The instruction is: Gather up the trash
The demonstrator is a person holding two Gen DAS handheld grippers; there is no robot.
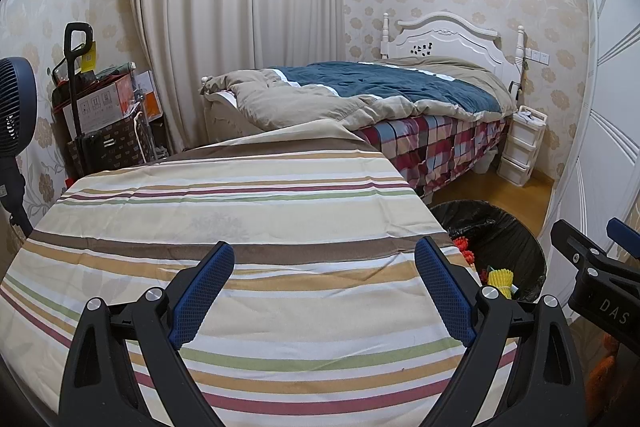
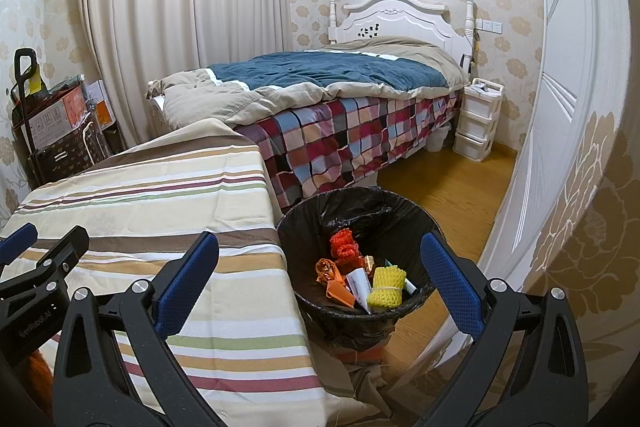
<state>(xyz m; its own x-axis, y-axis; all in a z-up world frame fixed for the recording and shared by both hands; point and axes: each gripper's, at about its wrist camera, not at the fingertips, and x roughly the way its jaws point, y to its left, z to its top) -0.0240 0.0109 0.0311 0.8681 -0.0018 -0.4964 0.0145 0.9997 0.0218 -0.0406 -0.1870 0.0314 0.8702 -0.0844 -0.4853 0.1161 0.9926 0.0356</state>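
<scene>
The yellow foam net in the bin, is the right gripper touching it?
Apart. In the right wrist view the right gripper hangs open above the bin, both blue pads clear of the yellow foam net, which lies down inside on the other trash.

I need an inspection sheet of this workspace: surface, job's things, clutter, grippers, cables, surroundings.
Surface: striped tablecloth, no trash seen on it.
Job's things: trash bin with black liner beside the table; inside, yellow foam net, red foam net, orange wrappers.
Clutter: nothing seen.
Grippers: left gripper open, empty; right gripper open, empty, facing the bin.
Cables: nothing seen.
Surroundings: bed, curtain, drawer unit, fan.
</scene>
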